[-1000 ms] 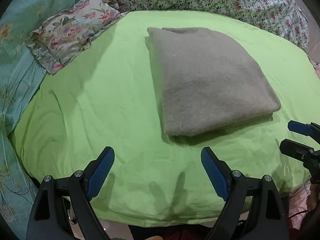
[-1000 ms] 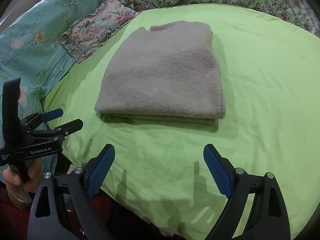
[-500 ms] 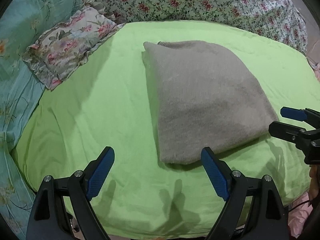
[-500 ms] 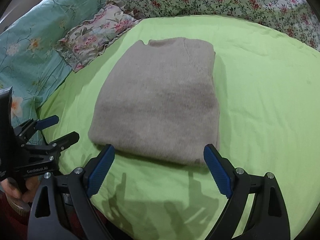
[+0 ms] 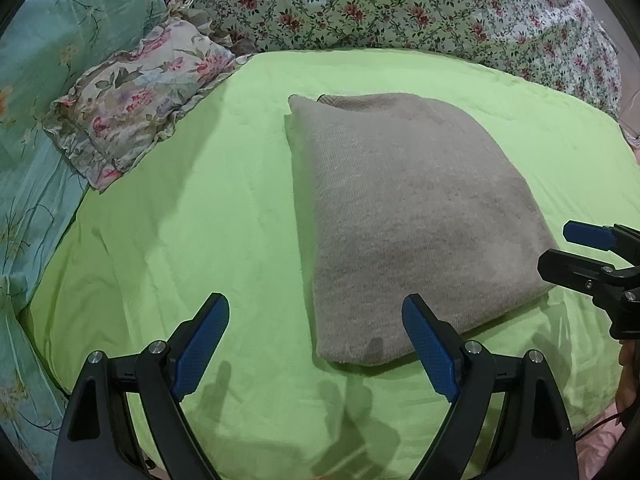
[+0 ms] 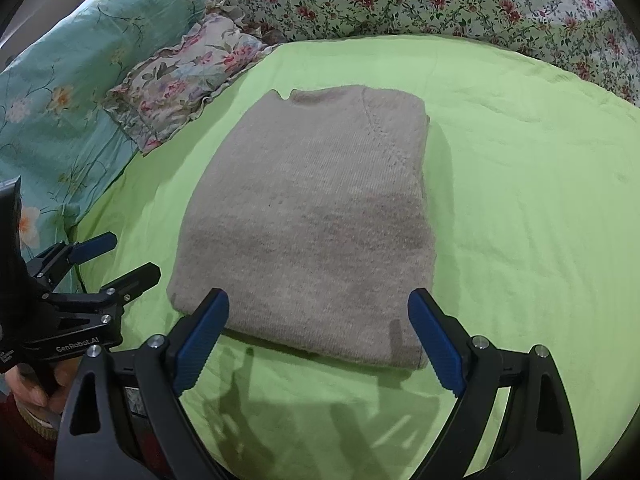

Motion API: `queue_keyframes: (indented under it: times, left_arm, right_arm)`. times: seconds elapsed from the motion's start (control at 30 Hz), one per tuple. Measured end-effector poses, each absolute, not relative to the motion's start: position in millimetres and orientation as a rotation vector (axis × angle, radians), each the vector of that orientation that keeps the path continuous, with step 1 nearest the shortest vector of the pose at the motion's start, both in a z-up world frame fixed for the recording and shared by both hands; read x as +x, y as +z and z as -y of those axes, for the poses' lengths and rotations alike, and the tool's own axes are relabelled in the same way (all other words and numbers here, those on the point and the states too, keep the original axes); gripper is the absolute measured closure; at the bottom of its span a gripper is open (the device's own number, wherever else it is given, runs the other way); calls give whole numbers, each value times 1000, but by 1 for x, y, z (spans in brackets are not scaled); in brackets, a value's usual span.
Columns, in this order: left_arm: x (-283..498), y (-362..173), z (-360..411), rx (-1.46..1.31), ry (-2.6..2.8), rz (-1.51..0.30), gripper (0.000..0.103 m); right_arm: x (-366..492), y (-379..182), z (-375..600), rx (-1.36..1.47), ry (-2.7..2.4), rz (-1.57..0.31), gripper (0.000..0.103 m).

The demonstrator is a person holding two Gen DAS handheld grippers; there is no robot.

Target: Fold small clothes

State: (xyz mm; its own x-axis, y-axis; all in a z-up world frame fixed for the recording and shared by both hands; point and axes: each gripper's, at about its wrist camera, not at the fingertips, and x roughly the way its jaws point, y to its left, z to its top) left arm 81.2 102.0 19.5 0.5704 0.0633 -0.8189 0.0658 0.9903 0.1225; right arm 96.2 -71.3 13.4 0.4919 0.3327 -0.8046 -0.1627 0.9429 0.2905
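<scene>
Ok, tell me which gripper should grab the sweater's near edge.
Right, probably. The right gripper is open and straddles the sweater edge; the left gripper is open but sits off its left corner.

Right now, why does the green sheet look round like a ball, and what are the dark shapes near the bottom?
Left wrist view: the fisheye lens bends the sheet into a curve; the dark shapes are shadows of the left gripper. Right wrist view: same bending, right gripper shadows on the sheet; the sweater looks sharp.

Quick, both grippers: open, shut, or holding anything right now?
Left gripper: open, holding nothing, by the near left corner of the folded sweater.
Right gripper: open, holding nothing, at the sweater's near edge.
</scene>
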Motion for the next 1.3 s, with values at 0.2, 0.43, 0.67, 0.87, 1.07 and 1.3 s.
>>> queue_keyframes:
  times: [0.2, 0.43, 0.67, 0.87, 1.07, 1.3]
  left_arm:
    - [85, 17, -100, 147, -9, -972, 14]
    - [82, 22, -102, 144, -12, -965, 14]
    - [77, 23, -98, 155, -17, -961, 14]
    - [75, 23, -94, 162, -24, -961, 14]
    - [76, 23, -93, 168, -29, -960, 14]
    - [76, 23, -94, 167, -32, -961, 14]
  right_arm:
    - [99, 14, 73, 185, 299, -1011, 11]
    - [96, 16, 77, 189, 295, -1004, 11]
    - [95, 16, 79, 186, 298, -1008, 11]
    - [91, 16, 80, 190, 291, -1006, 10]
    - [89, 16, 82, 193, 287, -1004, 10]
    - [91, 15, 83, 192, 287, -1011, 9]
